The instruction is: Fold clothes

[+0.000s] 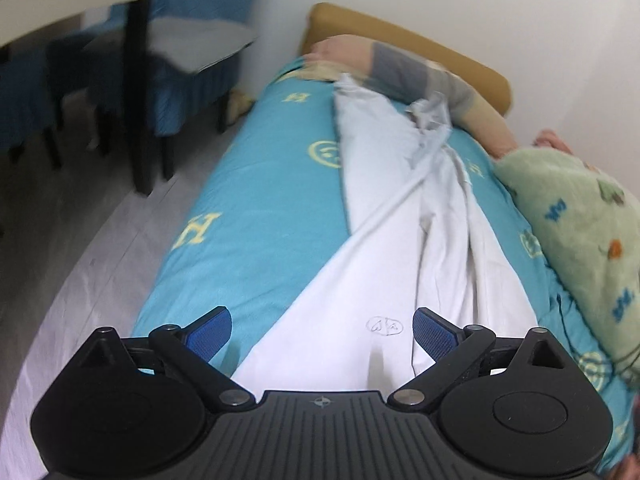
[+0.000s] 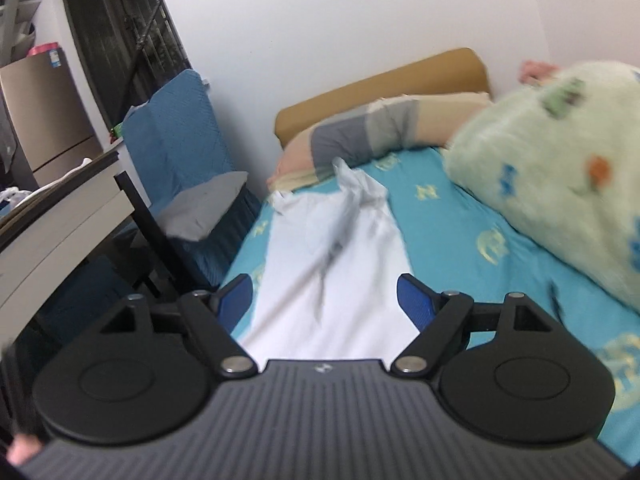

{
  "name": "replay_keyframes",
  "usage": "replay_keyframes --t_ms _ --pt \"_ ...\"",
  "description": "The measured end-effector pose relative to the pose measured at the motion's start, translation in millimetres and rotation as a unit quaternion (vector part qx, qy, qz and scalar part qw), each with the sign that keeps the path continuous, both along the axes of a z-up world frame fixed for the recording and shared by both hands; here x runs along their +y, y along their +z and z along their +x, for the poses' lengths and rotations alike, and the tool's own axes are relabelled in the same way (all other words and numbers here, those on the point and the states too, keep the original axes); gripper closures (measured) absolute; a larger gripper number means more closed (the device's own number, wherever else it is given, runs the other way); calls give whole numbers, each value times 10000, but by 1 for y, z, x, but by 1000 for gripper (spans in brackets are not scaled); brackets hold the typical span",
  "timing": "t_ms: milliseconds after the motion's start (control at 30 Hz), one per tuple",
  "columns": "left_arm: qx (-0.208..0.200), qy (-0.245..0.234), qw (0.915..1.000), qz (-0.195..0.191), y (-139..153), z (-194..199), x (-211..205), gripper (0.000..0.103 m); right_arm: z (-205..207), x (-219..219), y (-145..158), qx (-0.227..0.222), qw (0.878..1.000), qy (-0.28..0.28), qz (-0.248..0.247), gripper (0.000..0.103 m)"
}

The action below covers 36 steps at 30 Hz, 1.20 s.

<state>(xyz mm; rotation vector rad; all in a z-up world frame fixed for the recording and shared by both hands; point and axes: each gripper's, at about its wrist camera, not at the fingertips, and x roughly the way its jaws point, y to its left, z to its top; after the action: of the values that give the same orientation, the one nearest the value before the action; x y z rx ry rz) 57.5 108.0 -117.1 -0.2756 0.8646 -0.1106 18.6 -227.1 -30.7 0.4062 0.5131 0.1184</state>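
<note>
Brightness: even, soft indoor light, brightest on the white wall (image 1: 440,8) behind the bed (image 1: 256,184).
Shadows: faint, gathered in the folds of the white garment (image 1: 384,216); the floor beside the bed is dim.
Glare: none.
Blur: the right wrist view is smeared throughout, worst on the green blanket (image 2: 560,168); in the left wrist view the arm (image 1: 408,72) at the bed's far end streaks.
Distortion: fisheye bends the bed's edges; corners go dark.
</note>
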Motion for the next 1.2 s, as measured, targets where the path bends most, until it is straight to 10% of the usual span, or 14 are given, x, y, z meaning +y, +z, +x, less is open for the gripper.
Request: replay_keyframes --t_ms 300,467,567,600,800,967,1200 --pt "1081 1181 9853 -599 -26 -5 57 35 -30 -45 -36 716 9876 -759 1176 21" --pt "1624 1129 9802 -15 -42 -3 45 46 -26 -45 -50 902 9842 -634 1384 21" --pt "1590 886 9821 483 -40 -5 30 75 -18 -44 -59 1109 9803 -569 1532 21" --pt "1541 784 9831 602 -37 -7 25 99 -16 -44 -61 1162 9792 -568 1564 21" --pt "474 24 9856 1621 16 -45 -31 101 -16 -45 -62 1184 9786 -606 1568 21" --pt "-402 -1108 9804 1578 56 -103 -97 101 -17 -54 -63 1168 9775 -644 1635 21" --pt "405 -2170 9671 1262 8 -97 -149 95 -16 -64 -72 1388 9736 -555 1724 21"
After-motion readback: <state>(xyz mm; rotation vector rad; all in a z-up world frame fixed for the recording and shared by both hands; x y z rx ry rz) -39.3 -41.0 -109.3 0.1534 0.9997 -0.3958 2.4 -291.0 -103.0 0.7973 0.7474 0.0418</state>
